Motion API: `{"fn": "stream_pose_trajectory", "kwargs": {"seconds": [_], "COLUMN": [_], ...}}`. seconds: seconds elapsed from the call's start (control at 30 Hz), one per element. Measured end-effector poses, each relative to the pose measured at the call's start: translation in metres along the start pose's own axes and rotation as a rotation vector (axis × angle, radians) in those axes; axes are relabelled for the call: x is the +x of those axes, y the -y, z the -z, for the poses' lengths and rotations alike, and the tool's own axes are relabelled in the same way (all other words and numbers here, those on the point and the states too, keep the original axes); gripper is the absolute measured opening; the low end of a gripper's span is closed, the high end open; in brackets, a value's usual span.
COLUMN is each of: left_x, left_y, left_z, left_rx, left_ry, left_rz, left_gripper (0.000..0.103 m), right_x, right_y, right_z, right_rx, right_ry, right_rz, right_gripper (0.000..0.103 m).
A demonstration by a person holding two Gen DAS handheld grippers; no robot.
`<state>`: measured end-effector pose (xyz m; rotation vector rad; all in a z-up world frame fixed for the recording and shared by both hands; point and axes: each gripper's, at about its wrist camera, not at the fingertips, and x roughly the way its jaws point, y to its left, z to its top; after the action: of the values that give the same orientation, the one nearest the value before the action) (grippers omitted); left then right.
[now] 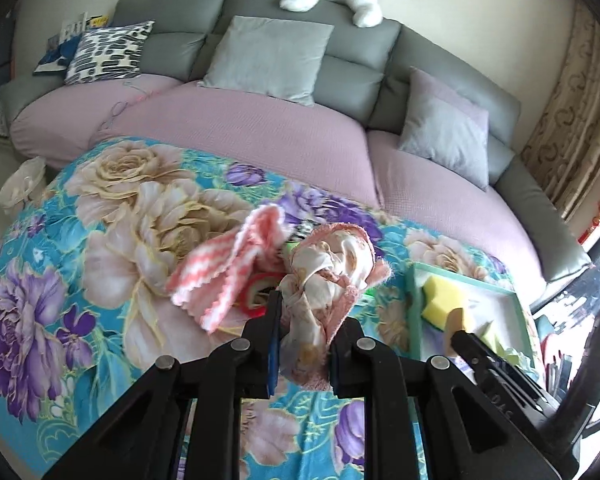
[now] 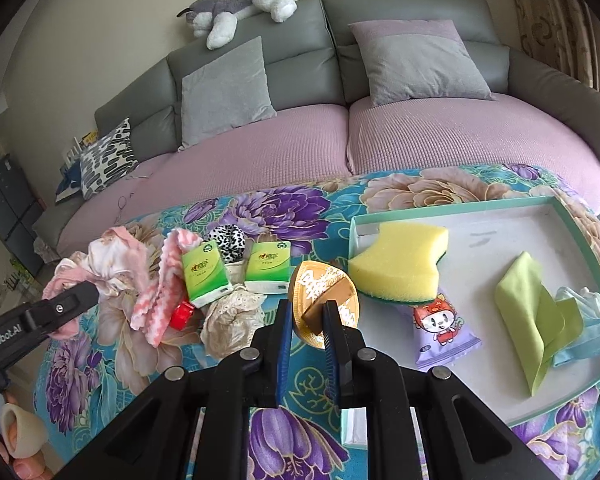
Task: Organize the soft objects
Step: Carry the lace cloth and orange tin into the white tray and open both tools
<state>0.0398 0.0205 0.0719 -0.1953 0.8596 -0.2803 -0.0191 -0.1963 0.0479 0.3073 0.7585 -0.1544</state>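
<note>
Left gripper (image 1: pixel 304 334) has its jaws pinching a bundled pink-and-cream cloth (image 1: pixel 332 272), lifted off the floral blanket (image 1: pixel 60 264). Right gripper (image 2: pixel 306 322) pinches a gold ingot-shaped soft toy (image 2: pixel 326 294) at the near-left edge of the teal tray (image 2: pixel 452 206). Tray lies to the right of both; the right hand is nearer, almost over it. The cloth bundle hangs lengthwise from the jaws, well left of the tray. Yellow sponge (image 2: pixel 400 264) is already inside.
</note>
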Motion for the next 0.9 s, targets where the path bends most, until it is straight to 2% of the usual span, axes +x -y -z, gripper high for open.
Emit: {"fn": "stream_pose_trajectory", "kwargs": {"seconds": [0.27,0.63,0.9], "left_x": [0.012,0.041,0.060], "left_y": [0.036,0.106,0.150], "left_z": [0.004,0.030,0.057], "left_rx": [0.074,0.231,0.336], "left_ry": [-0.022,-0.084,-0.177], "left_rz": [0.075,0.169,0.228], "left_gripper": [0.020,0.020,0.020], "right_x": [-0.006,-0.013,-0.025], "right_y": [0.036,0.097,0.135], "right_z": [-0.003,-0.004,-0.001], "right_rx": [0.062,0.165,0.248], "right_ry": [0.017,0.030,0.050], "right_rz": [0.070,0.200,0.264], "right_gripper": [0.016,0.016,0.016]}}
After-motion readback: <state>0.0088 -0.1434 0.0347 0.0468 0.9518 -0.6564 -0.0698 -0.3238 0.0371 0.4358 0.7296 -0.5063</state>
